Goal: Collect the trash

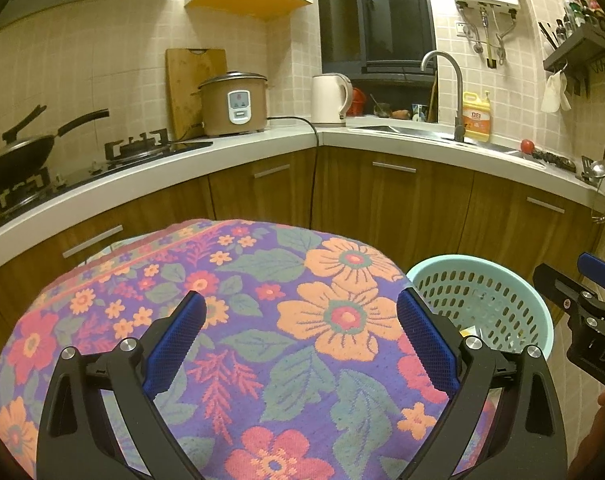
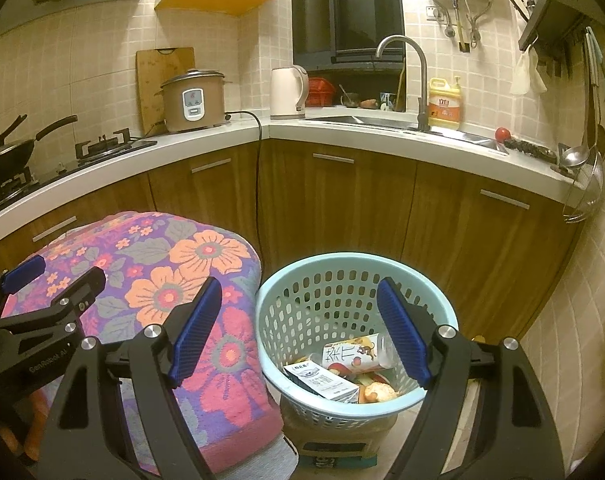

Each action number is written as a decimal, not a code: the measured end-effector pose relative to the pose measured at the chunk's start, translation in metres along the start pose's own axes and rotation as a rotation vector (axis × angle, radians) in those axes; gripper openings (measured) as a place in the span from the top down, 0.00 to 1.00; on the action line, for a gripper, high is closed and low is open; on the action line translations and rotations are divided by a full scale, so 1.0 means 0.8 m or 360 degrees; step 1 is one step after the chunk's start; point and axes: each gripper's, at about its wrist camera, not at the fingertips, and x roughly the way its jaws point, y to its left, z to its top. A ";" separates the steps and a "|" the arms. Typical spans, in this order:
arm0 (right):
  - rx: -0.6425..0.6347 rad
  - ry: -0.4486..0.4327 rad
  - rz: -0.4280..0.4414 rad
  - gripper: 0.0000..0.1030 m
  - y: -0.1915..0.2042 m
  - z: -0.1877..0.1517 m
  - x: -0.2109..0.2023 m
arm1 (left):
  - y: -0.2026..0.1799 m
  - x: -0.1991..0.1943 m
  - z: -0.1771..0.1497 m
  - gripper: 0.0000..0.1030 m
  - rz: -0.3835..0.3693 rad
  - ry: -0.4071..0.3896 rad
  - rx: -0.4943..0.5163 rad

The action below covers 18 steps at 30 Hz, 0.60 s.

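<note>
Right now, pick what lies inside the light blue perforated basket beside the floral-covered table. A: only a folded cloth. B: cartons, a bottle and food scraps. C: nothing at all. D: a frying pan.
B: the right wrist view shows the basket holding a milk carton, a labelled bottle and peel scraps.

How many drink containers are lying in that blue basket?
2: a white bottle lying near the middle of the basket, and a milk carton in front of it. Peels and scraps may hide more underneath.
</note>
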 end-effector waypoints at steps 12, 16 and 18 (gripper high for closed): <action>-0.0008 0.0015 -0.0001 0.27 -0.002 -0.003 0.005 | 0.000 0.002 -0.001 0.09 0.0000 0.0003 0.0008; -0.0004 0.0016 0.0001 0.27 -0.002 -0.002 0.005 | 0.000 0.002 -0.002 0.09 -0.0002 0.0007 0.0003; 0.0001 0.0018 0.0005 0.27 -0.002 -0.003 0.005 | 0.000 0.003 -0.002 0.09 -0.0002 0.0013 0.0001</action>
